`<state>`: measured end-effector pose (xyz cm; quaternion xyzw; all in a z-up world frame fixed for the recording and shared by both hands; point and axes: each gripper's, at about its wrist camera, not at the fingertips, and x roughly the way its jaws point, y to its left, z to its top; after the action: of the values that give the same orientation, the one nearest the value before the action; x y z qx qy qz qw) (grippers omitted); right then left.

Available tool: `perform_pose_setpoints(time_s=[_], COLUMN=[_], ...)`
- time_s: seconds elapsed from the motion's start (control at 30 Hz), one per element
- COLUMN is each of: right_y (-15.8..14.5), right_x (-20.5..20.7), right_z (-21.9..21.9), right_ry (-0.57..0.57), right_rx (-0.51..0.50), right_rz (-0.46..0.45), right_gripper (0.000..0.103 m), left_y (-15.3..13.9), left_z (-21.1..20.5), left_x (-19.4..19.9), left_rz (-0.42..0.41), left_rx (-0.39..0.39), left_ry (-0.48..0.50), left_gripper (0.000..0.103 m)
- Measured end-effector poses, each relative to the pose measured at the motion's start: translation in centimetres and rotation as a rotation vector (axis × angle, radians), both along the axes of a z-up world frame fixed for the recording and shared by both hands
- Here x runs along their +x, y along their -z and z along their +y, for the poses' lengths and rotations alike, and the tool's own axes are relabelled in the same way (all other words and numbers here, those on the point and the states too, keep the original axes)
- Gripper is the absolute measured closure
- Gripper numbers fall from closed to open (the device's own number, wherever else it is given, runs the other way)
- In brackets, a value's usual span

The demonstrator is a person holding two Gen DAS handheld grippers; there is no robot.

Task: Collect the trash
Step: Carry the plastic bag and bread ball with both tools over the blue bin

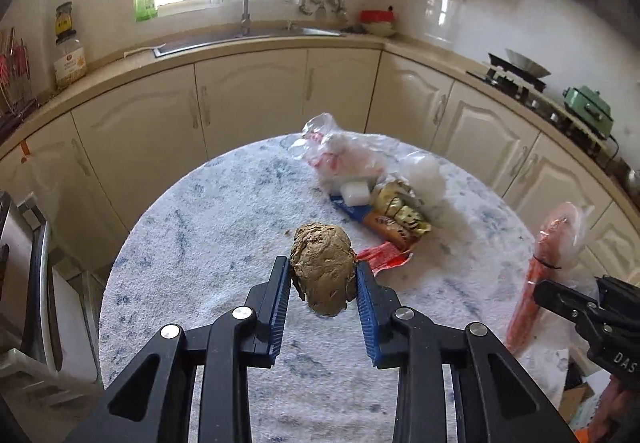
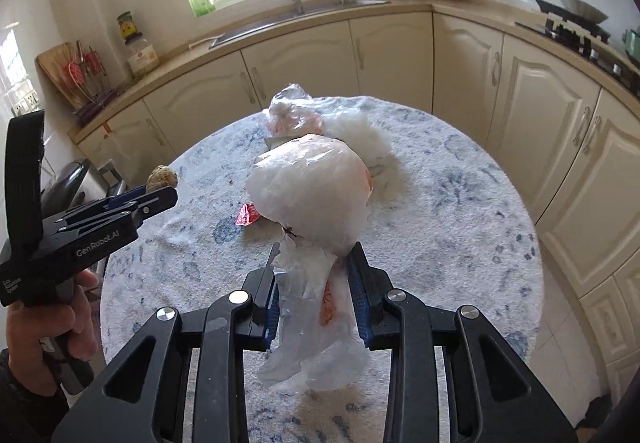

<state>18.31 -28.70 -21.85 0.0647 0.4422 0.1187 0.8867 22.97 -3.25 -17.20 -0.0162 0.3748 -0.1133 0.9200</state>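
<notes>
Blue pads of the left gripper (image 1: 323,277) pinch a crumpled brown paper wad (image 1: 322,268), light and springy, above the round table (image 1: 200,243). Right gripper (image 2: 313,275) squeezes a thin plastic bag (image 2: 310,191) at its gathered neck; slippery film, best held there. Wrappers (image 1: 394,217) remain beyond.
</notes>
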Motion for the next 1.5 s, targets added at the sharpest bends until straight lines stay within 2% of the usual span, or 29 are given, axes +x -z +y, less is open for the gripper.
perform_pose_setpoints(time_s=[0.13, 0.5, 0.8, 0.97, 1.07, 1.2, 1.5], right_y=[-1.6, -4.9, -8.4, -9.0, -8.5, -6.1, 4.0], right_x=[-1.4, -4.9, -8.7, -11.2, -12.8, -14.6, -16.6], right_z=[-1.7, -6.3, -12.7, -17.3, -20.1, -23.5, -29.4], right_ry=[0.032, 0.124, 0.269, 0.38, 0.451, 0.53, 0.645], right_rx=[0.002, 0.033, 0.013, -0.014, -0.026, -0.053, -0.034], right_rz=[-0.035, -0.108, -0.185, -0.196, -0.178, -0.12, 0.096], right_gripper=[0.073, 0.073, 0.073, 0.073, 0.073, 0.073, 0.073], left_y=[-1.8, -4.7, -6.8, -7.2, -6.2, -3.3, 5.4], left_z=[-1.7, -6.1, -11.5, -16.1, -19.2, -24.0, -32.8], left_x=[-2.5, -8.2, -10.2, -10.5, -10.4, -10.1, -9.0], left_rz=[-0.047, -0.11, -0.142, -0.144, -0.118, -0.049, 0.16], left_rx=[-0.012, -0.04, -0.093, -0.11, -0.105, -0.072, 0.054], left_ry=[0.05, 0.197, 0.335, 0.435, 0.497, 0.576, 0.706], left_gripper=[0.075, 0.075, 0.075, 0.075, 0.075, 0.075, 0.075])
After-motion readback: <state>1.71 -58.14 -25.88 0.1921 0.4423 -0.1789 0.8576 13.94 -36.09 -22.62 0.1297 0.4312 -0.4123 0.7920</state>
